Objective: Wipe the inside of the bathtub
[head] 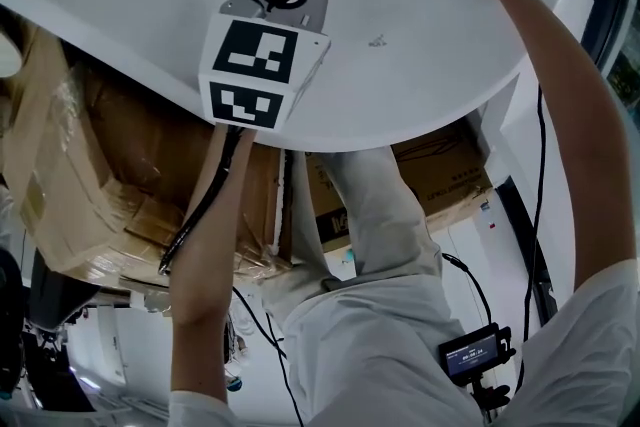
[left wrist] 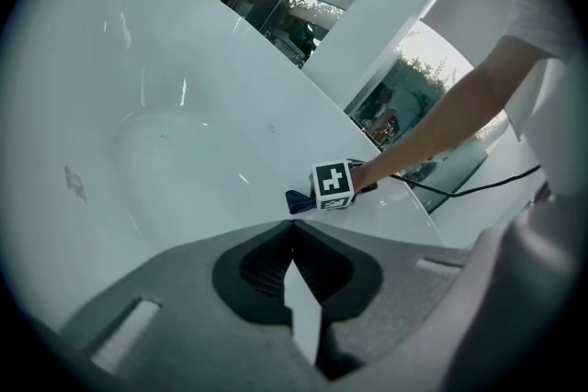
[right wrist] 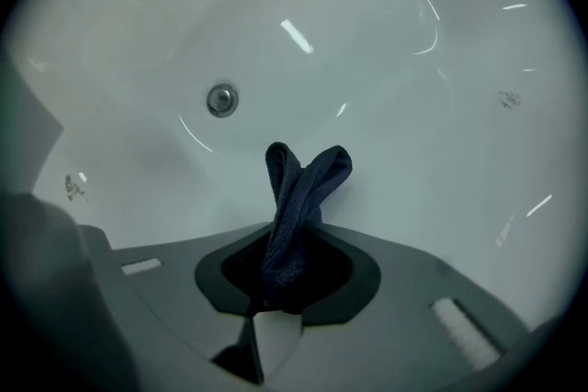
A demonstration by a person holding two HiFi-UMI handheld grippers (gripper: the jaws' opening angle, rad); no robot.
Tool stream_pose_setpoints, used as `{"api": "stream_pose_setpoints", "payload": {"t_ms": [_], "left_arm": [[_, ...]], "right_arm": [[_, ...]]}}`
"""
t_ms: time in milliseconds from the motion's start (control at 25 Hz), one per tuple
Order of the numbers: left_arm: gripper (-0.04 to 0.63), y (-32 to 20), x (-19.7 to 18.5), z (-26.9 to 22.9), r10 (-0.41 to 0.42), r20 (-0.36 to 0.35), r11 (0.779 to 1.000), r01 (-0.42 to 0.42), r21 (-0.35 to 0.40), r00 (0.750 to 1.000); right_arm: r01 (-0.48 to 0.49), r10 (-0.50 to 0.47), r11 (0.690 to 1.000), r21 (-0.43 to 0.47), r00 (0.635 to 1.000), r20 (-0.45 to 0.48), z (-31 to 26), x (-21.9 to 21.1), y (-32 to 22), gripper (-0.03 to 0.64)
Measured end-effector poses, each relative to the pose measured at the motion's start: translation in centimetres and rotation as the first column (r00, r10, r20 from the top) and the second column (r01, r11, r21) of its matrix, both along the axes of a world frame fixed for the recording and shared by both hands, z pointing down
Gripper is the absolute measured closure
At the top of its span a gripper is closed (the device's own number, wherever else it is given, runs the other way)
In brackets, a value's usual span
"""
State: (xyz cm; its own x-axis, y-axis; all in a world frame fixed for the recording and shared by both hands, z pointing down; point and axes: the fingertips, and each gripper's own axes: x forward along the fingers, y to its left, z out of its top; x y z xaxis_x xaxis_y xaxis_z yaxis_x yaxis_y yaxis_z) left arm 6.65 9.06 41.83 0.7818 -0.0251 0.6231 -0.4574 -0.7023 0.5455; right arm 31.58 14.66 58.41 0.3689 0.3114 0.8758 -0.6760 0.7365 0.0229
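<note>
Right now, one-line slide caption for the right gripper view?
Right gripper clamps a dark blue cloth inside the white bathtub, drain ahead.

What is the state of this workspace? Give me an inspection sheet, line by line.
Surface: white tub, glossy, drain in the floor; small marks on the wall.
Job's things: dark cloth, bunched, in the right gripper.
Clutter: nothing seen in the tub.
Grippers: left gripper jaws together, empty, over the tub; right gripper shut on the cloth, inside the tub.
Cables: black cable along the left arm; another by the right arm.
Surroundings: cardboard boxes beside the tub; small screen device near the person's waist; window beyond.
</note>
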Motion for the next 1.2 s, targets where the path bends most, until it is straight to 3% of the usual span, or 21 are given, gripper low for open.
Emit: {"api": "stream_pose_setpoints", "payload": {"t_ms": [160,280,480,840,1200], "left_arm": [[0.597,0.0,-0.2,0.3,-0.002,0.008,1.0,0.002,-0.006,1.0],[0.597,0.0,-0.3,0.5,-0.003,0.012,1.0,0.003,-0.009,1.0],[0.597,0.0,-0.1,0.4,0.0,0.01,1.0,0.0,-0.005,1.0],[0.597,-0.4,0.0,0.0,-0.002,0.004,1.0,0.002,0.007,1.0],[0.597,0.0,0.1,0.1,0.008,0.007,1.0,-0.008,0.005,1.0]], "right_arm": [[0.099,-0.103,0.993,-0.058,0.991,-0.084,0.4,1.3,0.3,0.546],[0.106,-0.118,0.989,-0.106,0.987,-0.113,0.9,1.3,1.6,0.548],[0.107,-0.116,0.979,-0.176,0.993,-0.038,2.7,-0.7,4.5,0.547],[0.011,-0.001,0.973,-0.232,0.999,0.043,3.2,-4.6,9.2,0.548],[-0.131,0.166,0.958,-0.253,0.978,0.123,3.0,-8.9,12.4,0.548]]}}
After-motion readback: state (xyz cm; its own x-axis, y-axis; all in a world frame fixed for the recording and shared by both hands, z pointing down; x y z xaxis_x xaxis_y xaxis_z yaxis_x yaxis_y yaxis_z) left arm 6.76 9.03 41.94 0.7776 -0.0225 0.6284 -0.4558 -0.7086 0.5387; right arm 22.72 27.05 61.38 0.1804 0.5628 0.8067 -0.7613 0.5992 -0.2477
